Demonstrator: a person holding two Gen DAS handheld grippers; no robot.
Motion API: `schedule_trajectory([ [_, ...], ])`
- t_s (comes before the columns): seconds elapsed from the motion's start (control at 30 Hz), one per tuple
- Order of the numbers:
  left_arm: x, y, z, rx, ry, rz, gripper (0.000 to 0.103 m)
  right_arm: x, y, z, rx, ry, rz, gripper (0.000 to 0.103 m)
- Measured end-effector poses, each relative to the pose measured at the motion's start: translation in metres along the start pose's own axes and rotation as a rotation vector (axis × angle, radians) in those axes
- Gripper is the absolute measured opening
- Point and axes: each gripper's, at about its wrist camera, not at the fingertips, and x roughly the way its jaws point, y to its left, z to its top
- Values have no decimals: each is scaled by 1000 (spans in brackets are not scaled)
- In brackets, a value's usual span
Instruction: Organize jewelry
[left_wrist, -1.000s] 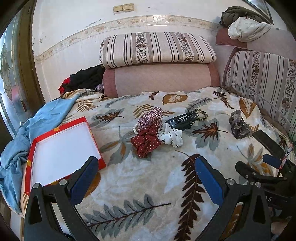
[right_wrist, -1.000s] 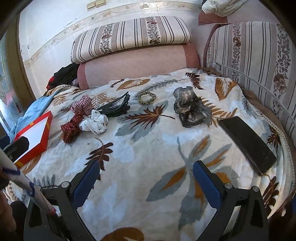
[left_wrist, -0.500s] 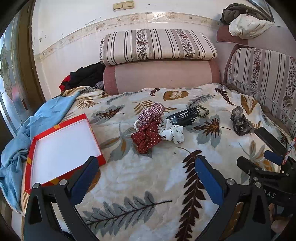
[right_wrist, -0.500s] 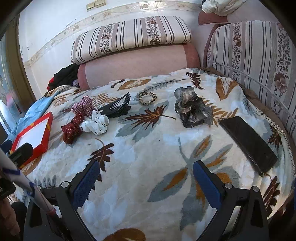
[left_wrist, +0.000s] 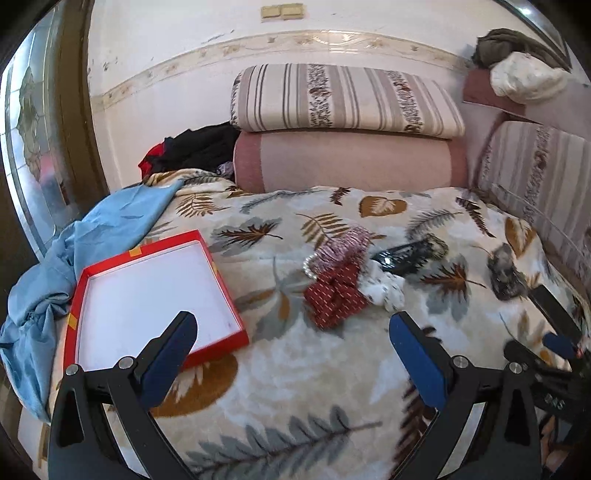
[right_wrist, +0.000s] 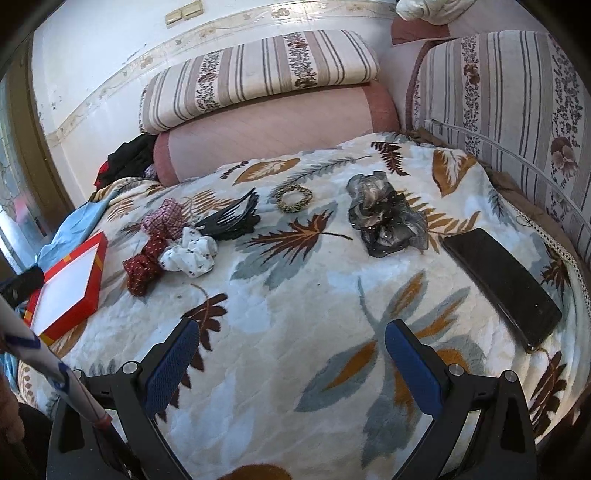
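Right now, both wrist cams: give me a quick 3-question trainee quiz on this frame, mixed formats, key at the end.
1. True or false: the red box already holds a scrunchie.
2. Multiple choice: what touches the white scrunchie on its far side? A) black hair claw B) phone C) beaded bracelet
3. Fill in: the left tool and right tool are both ____ and hold nothing.

Key:
1. False; the box shows only its bare white floor.
2. A; the bracelet lies apart, and the phone lies far to the right.
3. open
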Motion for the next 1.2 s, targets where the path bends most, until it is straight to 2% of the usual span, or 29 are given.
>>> schedule_trajectory([
  [0.13, 17, 7, 9, -11, -9, -18, 103, 4, -4, 0, 5, 9, -18, 103],
  [0.23, 36, 6, 10, 7, 24, -46, 103, 6, -4, 6, 1, 13, -13, 103],
  [0.37, 66, -2, 12, 32, 70, -78, 103, 3, -16, 30, 18, -45, -47, 103],
  [0.53, 98, -13, 9, 24, 95, -137, 103, 13, -46, 55, 79, -64, -108, 103],
  [0.8, 124, 3, 6, -38, 124, -189, 103, 73, -68, 86, 91, 16, -111, 103],
  [0.9, 129, 8, 4, -64, 146, -221, 103, 98, -69, 96, 82, 30, -151, 103],
  [1.0, 133, 6, 3, -59, 156, -234, 103, 119, -72, 98, 67, 66, -225, 102],
  [1.03, 135, 5, 3, -54, 156, -235, 103, 126, -73, 96, 69, 83, -226, 93],
  [1.07, 136, 4, 3, -50, 160, -238, 103, 129, -75, 95, 70, 92, -229, 77],
  [1.17, 143, -2, 2, -43, 166, -239, 103, 132, -76, 92, 59, 99, -240, 50],
  [1.2, 146, -4, 2, -37, 170, -233, 103, 130, -77, 92, 62, 90, -233, 46],
])
